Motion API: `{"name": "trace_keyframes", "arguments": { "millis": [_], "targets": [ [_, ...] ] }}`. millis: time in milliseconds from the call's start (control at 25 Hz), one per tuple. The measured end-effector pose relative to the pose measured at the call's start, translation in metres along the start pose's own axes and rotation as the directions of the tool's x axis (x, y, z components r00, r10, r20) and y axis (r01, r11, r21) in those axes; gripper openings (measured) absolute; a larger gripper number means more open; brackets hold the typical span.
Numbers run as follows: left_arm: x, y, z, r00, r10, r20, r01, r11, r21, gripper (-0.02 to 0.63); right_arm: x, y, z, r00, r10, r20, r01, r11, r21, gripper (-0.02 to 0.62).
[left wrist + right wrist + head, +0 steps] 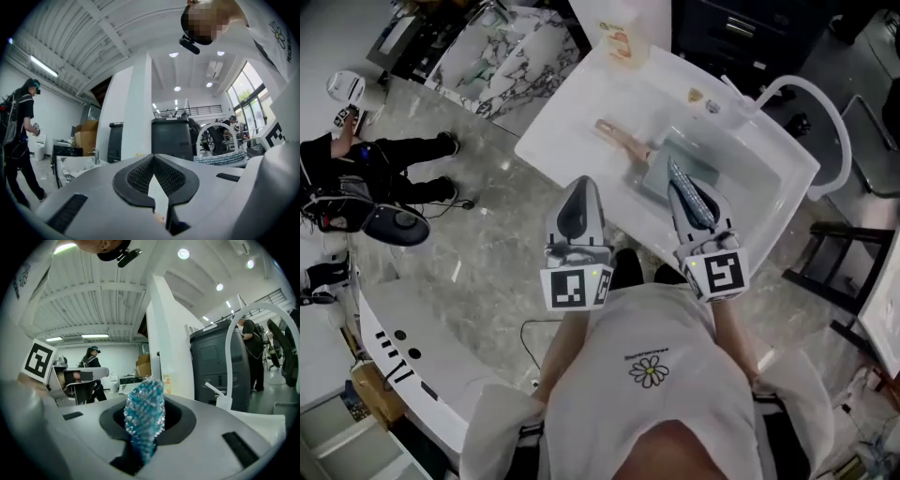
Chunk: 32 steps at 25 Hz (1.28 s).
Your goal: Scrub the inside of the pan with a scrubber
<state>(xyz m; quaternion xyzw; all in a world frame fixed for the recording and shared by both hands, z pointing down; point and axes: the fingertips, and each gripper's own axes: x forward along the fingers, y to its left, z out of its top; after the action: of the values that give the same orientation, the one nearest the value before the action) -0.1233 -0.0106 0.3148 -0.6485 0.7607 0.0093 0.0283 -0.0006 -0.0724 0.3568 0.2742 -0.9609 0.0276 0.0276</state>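
White sink point(558, 127) holds 1 pan point(656, 176), wooden handle toward upper-left in head view. Right gripper point(147, 401) overlaps pan there, jaws clamped on blue glittery scrubber point(143, 420). Left gripper point(153, 159) near sink's front rim, jaws together, empty.

Sparkly blue scrubber point(143, 420), grey pan point(661, 175) with tan handle point(622, 140), white sink point(572, 112), marbled grey floor point(478, 253).

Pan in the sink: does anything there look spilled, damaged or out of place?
Nothing stands out. The pan lies in the white sink with no spill visible; the blue scrubber is clamped in the right gripper.
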Motion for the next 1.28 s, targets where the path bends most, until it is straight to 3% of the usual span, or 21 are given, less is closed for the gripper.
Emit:
{"name": "trace_keyframes", "arguments": {
  "millis": [160,240,360,560,960,1080,1280],
  "targets": [
    [0.036,-0.016,-0.004,0.989,-0.147,0.012,0.147,0.989,-0.027,0.017,-0.003,-0.021,-0.004,0.991,-0.134,-0.009,0.134,0.991,0.0,0.066],
    [0.055,-0.026,-0.004,0.97,-0.244,0.017,0.244,0.969,-0.028,0.017,-0.005,-0.03,0.002,0.977,-0.214,0.014,0.214,0.977,0.011,0.066],
    [0.077,-0.041,0.0,0.919,-0.393,0.027,0.394,0.919,-0.018,0.017,-0.014,-0.043,0.003,0.934,-0.357,0.001,0.357,0.933,0.045,0.066],
    [0.11,-0.043,0.006,0.835,-0.549,0.045,0.549,0.836,0.02,0.017,-0.023,-0.054,0.012,0.841,-0.54,0.008,0.536,0.837,0.111,0.066],
    [0.134,-0.055,-0.026,0.72,-0.693,-0.023,0.693,0.721,0.002,0.017,-0.049,-0.053,0.005,0.681,-0.731,-0.032,0.727,0.672,0.141,0.066],
    [0.132,-0.059,-0.031,0.702,-0.711,-0.034,0.712,0.702,0.005,0.017,-0.056,-0.051,0.002,0.656,-0.754,-0.049,0.75,0.643,0.155,0.066],
    [0.129,-0.059,-0.038,0.687,-0.725,-0.048,0.726,0.687,0.001,0.017,-0.055,-0.05,-0.004,0.644,-0.762,-0.066,0.761,0.628,0.164,0.066]
  ]
}}
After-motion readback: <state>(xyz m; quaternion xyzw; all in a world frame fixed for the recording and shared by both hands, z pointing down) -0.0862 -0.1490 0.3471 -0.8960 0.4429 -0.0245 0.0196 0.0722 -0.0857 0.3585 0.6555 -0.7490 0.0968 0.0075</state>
